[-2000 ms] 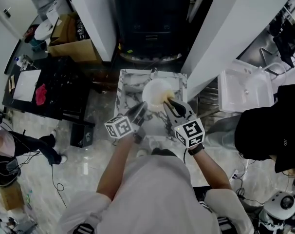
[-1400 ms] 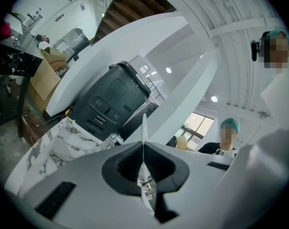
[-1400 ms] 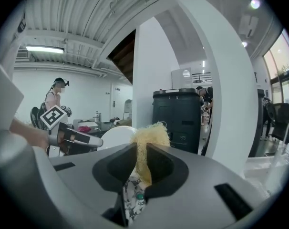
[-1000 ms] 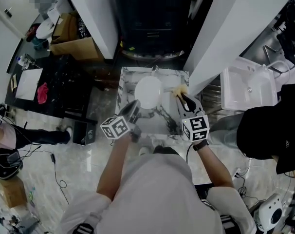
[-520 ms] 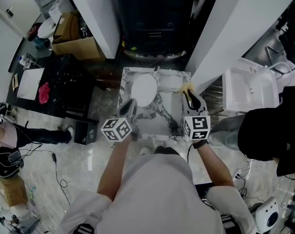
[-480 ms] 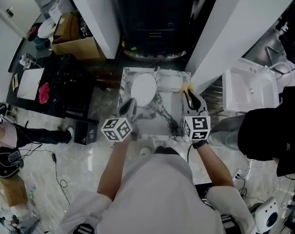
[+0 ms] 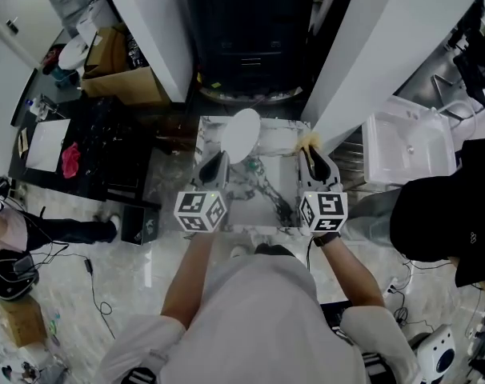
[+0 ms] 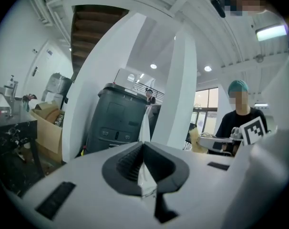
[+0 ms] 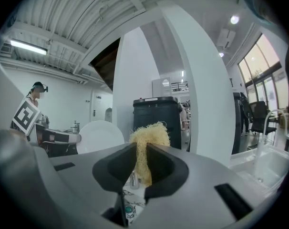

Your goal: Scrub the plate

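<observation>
A white plate (image 7: 243,134) is held up off the marble table (image 7: 254,206), tilted on edge, with my left gripper (image 7: 217,162) shut on its near rim. In the left gripper view the plate (image 8: 143,128) shows only as a thin white edge between the closed jaws of the left gripper (image 8: 143,148). My right gripper (image 7: 311,152) is shut on a yellow fibrous scrubber (image 7: 309,141), off to the right of the plate and not touching it. In the right gripper view the scrubber (image 9: 147,140) sticks up between the jaws of the right gripper (image 9: 140,150), and the plate (image 9: 99,134) stands to its left.
A black bin (image 7: 250,30) stands just behind the table between two white pillars. A white basin (image 7: 406,146) sits at the right beside a person in black (image 7: 442,206). At the left are a dark table (image 7: 74,146) and a cardboard box (image 7: 118,74).
The plate has come up off the table and turned from flat to on edge as the left gripper rose and rolled. The right gripper, still holding the scrubber, rose slightly.
</observation>
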A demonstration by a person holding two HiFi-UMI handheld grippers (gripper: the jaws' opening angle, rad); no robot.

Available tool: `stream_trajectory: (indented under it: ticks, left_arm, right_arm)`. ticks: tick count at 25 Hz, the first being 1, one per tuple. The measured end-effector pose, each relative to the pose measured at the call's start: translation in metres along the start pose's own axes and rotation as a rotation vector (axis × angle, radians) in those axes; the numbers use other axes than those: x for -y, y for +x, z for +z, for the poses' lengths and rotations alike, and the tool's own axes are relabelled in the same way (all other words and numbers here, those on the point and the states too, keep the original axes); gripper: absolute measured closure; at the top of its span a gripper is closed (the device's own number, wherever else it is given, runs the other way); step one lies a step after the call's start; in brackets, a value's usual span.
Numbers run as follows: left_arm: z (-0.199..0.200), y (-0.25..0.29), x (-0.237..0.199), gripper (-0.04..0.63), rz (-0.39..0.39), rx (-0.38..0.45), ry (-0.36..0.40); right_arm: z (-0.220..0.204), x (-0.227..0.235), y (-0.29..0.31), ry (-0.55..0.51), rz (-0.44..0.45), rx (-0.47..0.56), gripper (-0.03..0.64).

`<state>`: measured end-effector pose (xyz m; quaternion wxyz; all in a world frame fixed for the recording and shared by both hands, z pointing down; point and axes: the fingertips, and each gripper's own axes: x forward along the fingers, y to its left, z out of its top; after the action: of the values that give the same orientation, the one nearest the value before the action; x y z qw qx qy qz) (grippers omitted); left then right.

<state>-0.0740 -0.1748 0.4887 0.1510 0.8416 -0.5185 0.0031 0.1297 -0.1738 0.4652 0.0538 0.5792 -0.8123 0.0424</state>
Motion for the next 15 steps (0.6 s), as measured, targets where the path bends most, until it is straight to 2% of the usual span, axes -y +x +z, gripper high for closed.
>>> stream_trajectory:
  ticks: [11, 15]
  left_arm:
    - [0.032, 0.005, 0.013, 0.581, 0.035, 0.070, 0.192]
    - [0.034, 0.007, 0.018, 0.580, 0.030, 0.080, 0.218]
  right_arm:
    - [0.021, 0.002, -0.011, 0.065, -0.054, 0.080, 0.546]
    - [0.018, 0.003, -0.011, 0.048, -0.072, 0.083, 0.546]
